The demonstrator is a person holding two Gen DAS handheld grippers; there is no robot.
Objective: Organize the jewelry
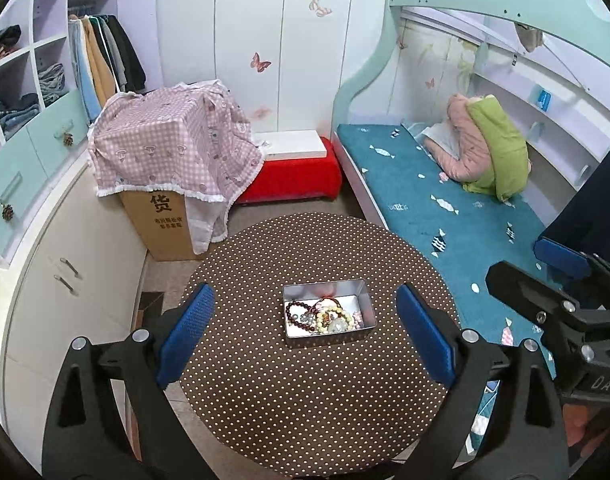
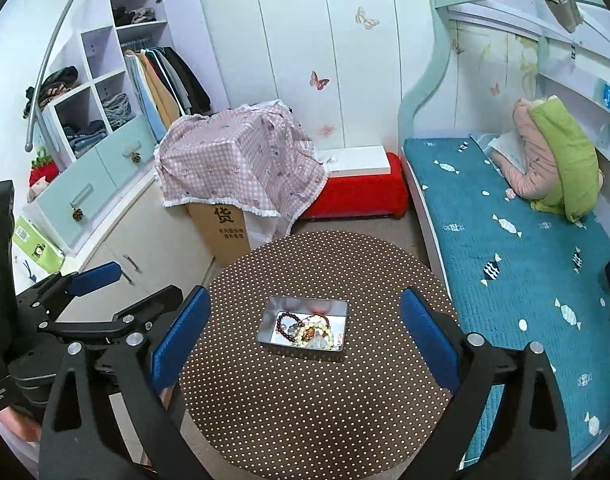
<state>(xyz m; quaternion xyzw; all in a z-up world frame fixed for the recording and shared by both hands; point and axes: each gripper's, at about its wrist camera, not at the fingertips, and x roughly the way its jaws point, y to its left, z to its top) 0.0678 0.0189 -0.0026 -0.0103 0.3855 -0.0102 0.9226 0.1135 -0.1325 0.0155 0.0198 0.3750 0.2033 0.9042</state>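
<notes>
A small rectangular metal tin (image 1: 367, 296) stands on a round brown polka-dot table (image 1: 305, 400). It holds several bead bracelets (image 1: 325, 316), dark red and cream ones tangled together. My left gripper (image 1: 305, 332) is open and empty, held above the table on the near side of the tin. My right gripper (image 2: 301, 336) is open and empty too, also above the table with the tin (image 2: 337, 308) and bracelets (image 2: 305, 330) between its fingers in view. Each gripper shows at the edge of the other's view: the right one (image 1: 545, 276), the left one (image 2: 105, 280).
A bed with a teal cover (image 1: 445, 200) runs along the right of the table. A cardboard box under a pink checked cloth (image 1: 165, 148) and a red stool (image 1: 297, 176) stand beyond the table. White cabinets and a wardrobe (image 1: 45, 200) line the left wall.
</notes>
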